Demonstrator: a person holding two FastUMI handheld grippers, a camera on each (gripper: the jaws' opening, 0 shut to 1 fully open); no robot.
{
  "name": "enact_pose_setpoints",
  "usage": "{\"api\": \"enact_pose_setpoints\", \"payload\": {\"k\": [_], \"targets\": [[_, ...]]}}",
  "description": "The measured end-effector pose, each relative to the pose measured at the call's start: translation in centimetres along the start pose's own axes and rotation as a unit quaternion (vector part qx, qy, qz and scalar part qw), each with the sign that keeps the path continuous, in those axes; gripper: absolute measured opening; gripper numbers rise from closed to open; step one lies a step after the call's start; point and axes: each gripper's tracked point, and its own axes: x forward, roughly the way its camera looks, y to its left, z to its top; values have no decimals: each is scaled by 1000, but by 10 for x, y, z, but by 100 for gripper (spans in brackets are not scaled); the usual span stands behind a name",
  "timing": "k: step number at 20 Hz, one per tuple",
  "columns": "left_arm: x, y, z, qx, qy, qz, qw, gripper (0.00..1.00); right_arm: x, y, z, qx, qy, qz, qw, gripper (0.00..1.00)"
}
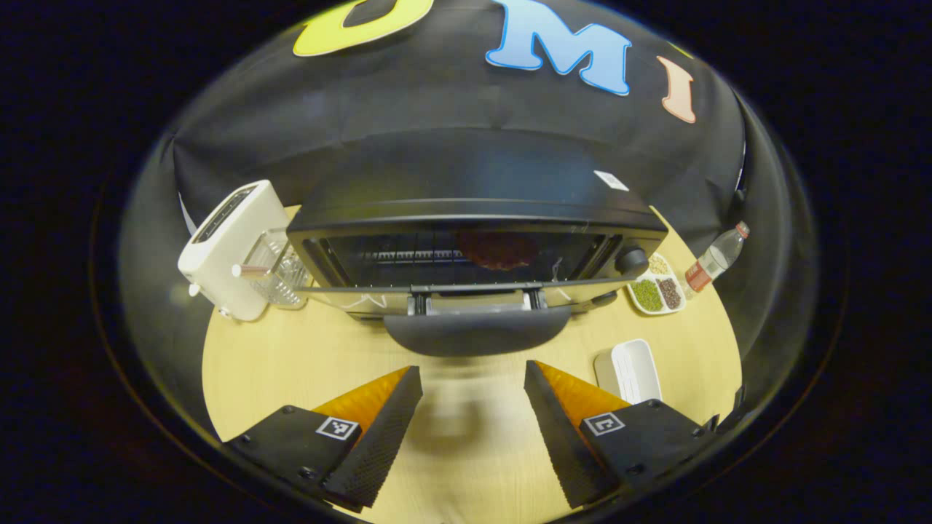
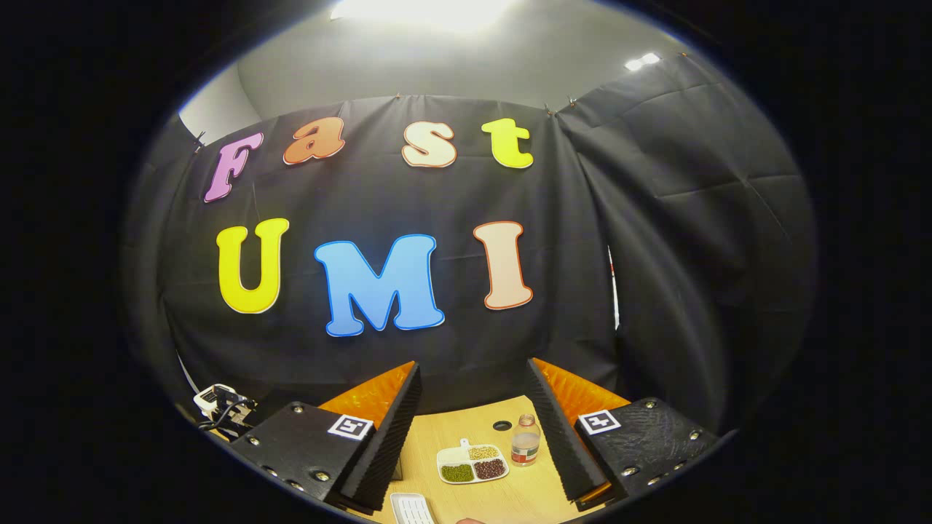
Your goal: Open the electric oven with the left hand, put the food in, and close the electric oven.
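Nearest in the left gripper view is the left gripper (image 1: 473, 407), its two fingers spread wide apart with nothing between them, hanging over the front edge of the tabletop (image 1: 291, 364). Going left to right past it: a cream toaster (image 1: 229, 247) stands near the left edge, with a clear glass container (image 1: 280, 273) just beside it. Then comes the electric oven (image 1: 477, 240), sitting in the middle toward the back edge. It is a dark box with a knob (image 1: 632, 260) on its right side. Its glass door (image 1: 466, 295) hangs open and lies almost flat, with a wide dark handle (image 1: 477, 331) sticking out toward the gripper. A round reddish-brown piece of food (image 1: 499, 249) already seems to rest on the rack inside. The door looks stiff and swings on a hinge, and the glass could crack, so the best place to hold is the handle, lifting it gently until it shuts. Right of the oven are a small tray of beans (image 1: 657, 290), a white dish (image 1: 632, 370) and a bottle (image 1: 717, 258) near the right edge. In the right gripper view, the right gripper (image 2: 473, 429) is also spread open and empty, held high and pointing at the booth wall.
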Motion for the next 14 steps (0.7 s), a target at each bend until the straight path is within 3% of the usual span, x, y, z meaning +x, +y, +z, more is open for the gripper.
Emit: {"api": "enact_pose_setpoints", "payload": {"k": [1, 2, 3, 4, 6, 10, 13, 14], "targets": [[-7, 0, 8, 2, -20, 5, 1000, 92, 0, 0, -2, -1, 1, 2, 1000, 87], [-16, -3, 18, 2, -42, 5, 999, 96, -1, -1, -3, -1, 3, 5, 1000, 87], [-25, -8, 30, 3, -64, 4, 998, 92, -1, -1, -4, -2, 5, 7, 1000, 87], [-40, -11, 43, 5, -88, 4, 996, 96, -2, -2, -6, -3, 6, 11, 1000, 87], [-75, -17, 71, 13, -151, 5, 988, 96, -3, -2, -6, -5, 7, 23, 1000, 87], [-172, -32, 139, 15, -306, 26, 952, 100, 1, 0, -2, -21, 4, 51, 998, 87], [-241, -45, 171, -12, -387, 22, 922, 100, 2, 6, 6, -16, 2, 76, 997, 87], [-262, -46, 181, -15, -412, 24, 911, 96, 3, 8, 10, -12, 1, 82, 997, 87]]}}
